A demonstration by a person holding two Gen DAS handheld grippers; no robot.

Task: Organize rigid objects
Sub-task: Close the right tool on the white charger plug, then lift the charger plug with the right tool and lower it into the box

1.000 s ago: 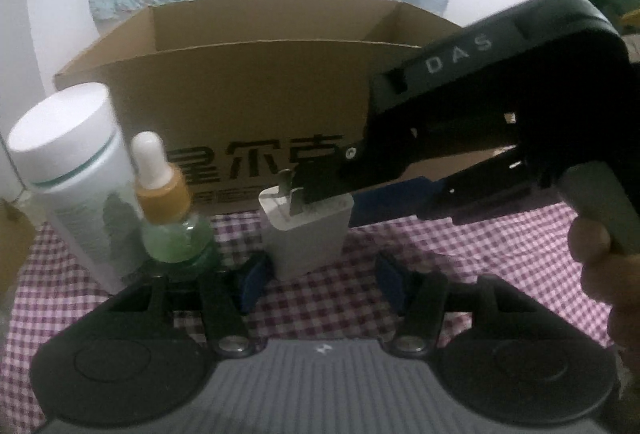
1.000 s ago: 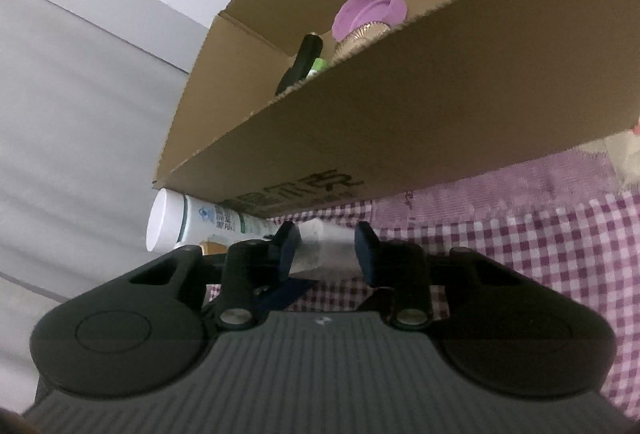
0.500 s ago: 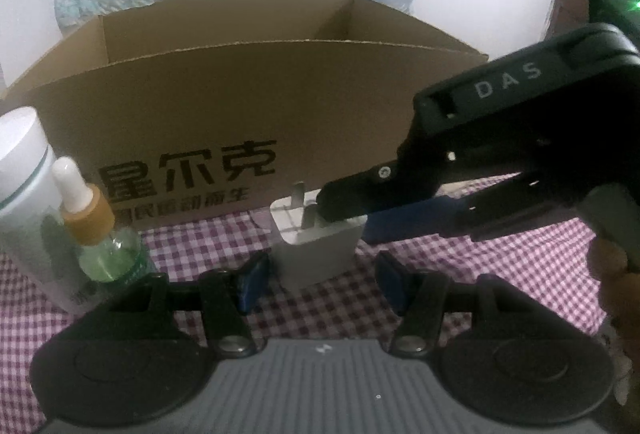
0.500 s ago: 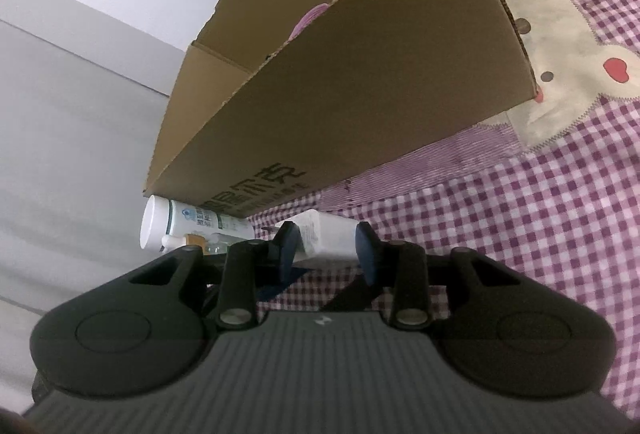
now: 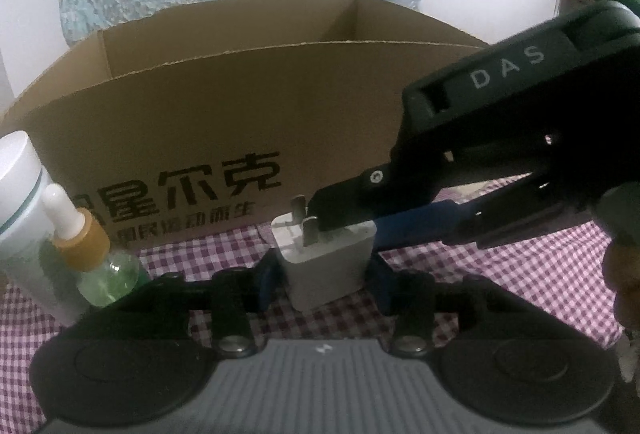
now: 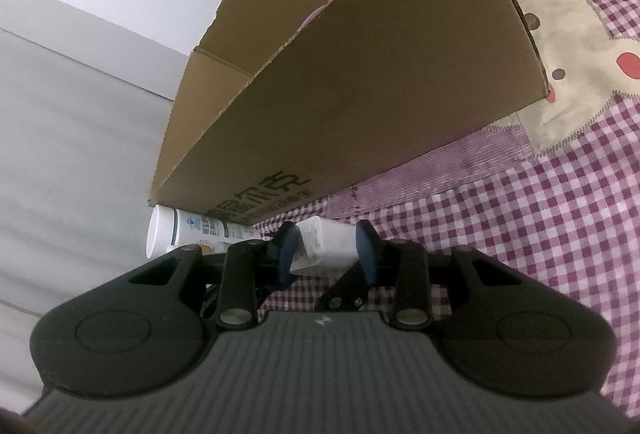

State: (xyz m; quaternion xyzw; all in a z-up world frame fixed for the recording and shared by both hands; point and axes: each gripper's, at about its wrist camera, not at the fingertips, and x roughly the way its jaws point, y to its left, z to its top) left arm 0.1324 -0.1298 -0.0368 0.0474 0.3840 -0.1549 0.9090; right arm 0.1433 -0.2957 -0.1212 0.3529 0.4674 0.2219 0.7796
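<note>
Low in the middle of the left wrist view, the white plug adapter (image 5: 326, 266) stands on the purple checked cloth (image 5: 500, 274), prongs up, and the left tool (image 5: 322, 280) has just been closing around it. Its blue pads sit right against both sides of the block, pinching it. From the right of that frame the right tool (image 5: 344, 211) reaches in, its dark upper finger (image 5: 348, 201) lying across the adapter's top beside the prongs, a blue finger (image 5: 416, 220) behind the block. In the right wrist view the same white adapter (image 6: 326, 244) fills the gap between the blue pads (image 6: 286, 248), so the right tool is pressed on it too. A person's fingers (image 5: 626, 274) show at the right edge. Behind stands the open cardboard box (image 5: 248, 105), black characters printed on its front wall. At the left of the frame a white-capped bottle (image 5: 18, 201) and a green dropper bottle (image 5: 90, 254) stand just beside each other, near the box's front corner.
</note>
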